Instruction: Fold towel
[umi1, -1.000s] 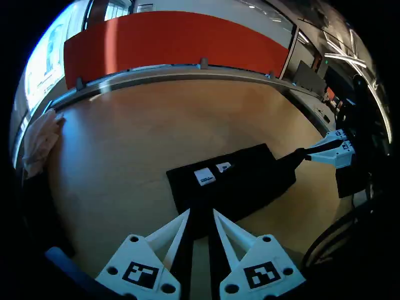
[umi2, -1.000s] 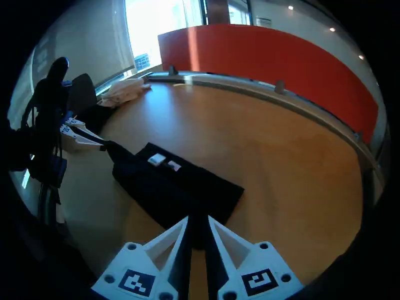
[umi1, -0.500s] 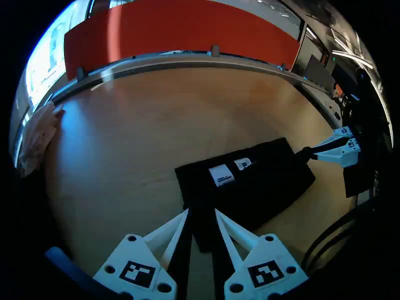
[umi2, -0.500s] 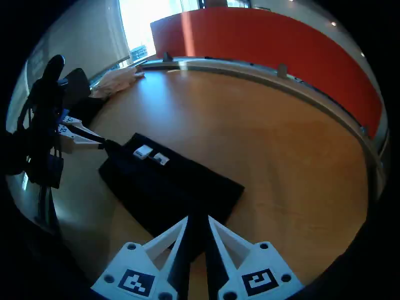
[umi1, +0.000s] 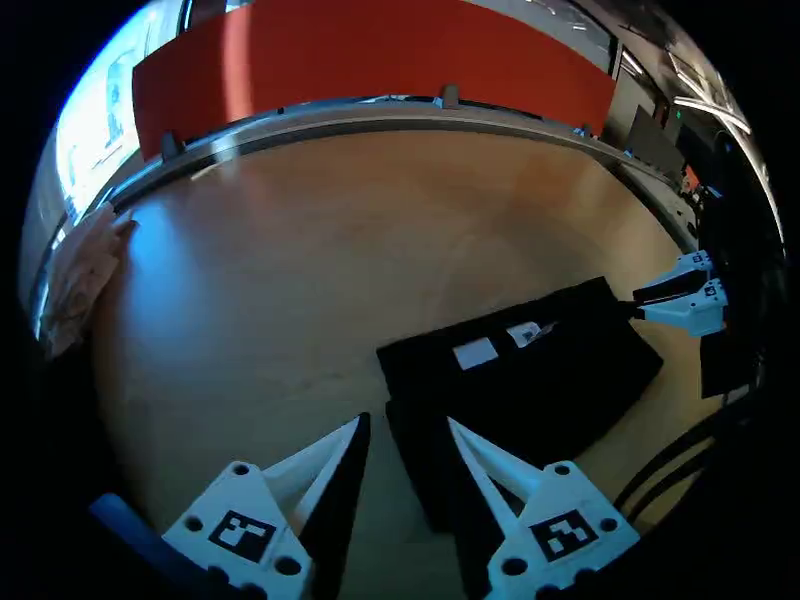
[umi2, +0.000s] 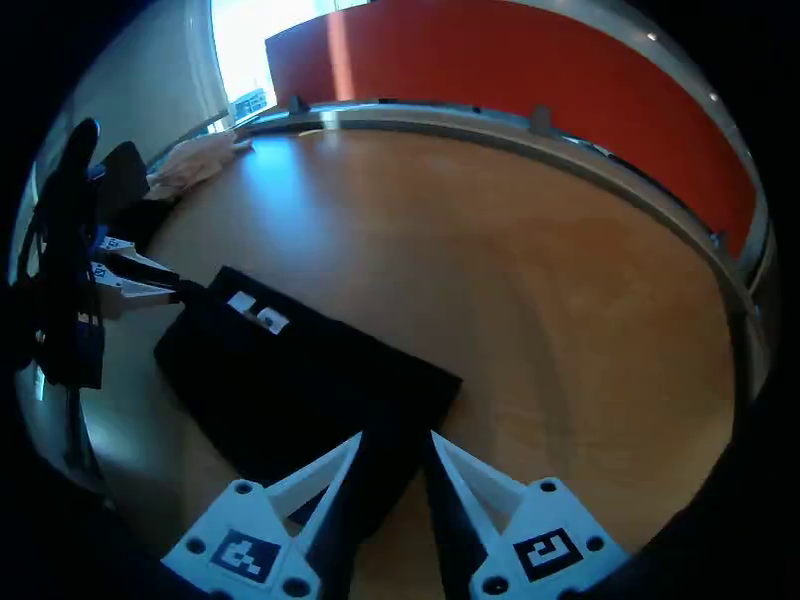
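— What do we count here?

— One black towel (umi1: 545, 385), folded into a flat oblong on the wooden table (umi1: 300, 260), toward the near edge. Two small white labels (umi1: 475, 353) lie side by side on top of it. One crumpled beige cloth (umi1: 85, 265) sits at the far corner of the table, well apart from the towel. One orange panel (umi1: 380, 50) stands behind the table's far rim. And we have two grippers, one at each short end of the towel.

— How do the fingers stand?

— The left gripper (umi1: 405, 425) is spread wide and grips nothing; the towel's near corner lies flat on the wood between its fingers. The right gripper (umi2: 392, 440) is parted less far, with the towel's other end lying in the gap. We think it has let go too, though the dark cloth in shadow makes it hard for us to be sure.

— And what differs from half a second back?

— Then both pairs were drawn nearly together, pinching the towel's ends. Now both have opened, the left far more than the right. The towel keeps the same folded shape, labels up.
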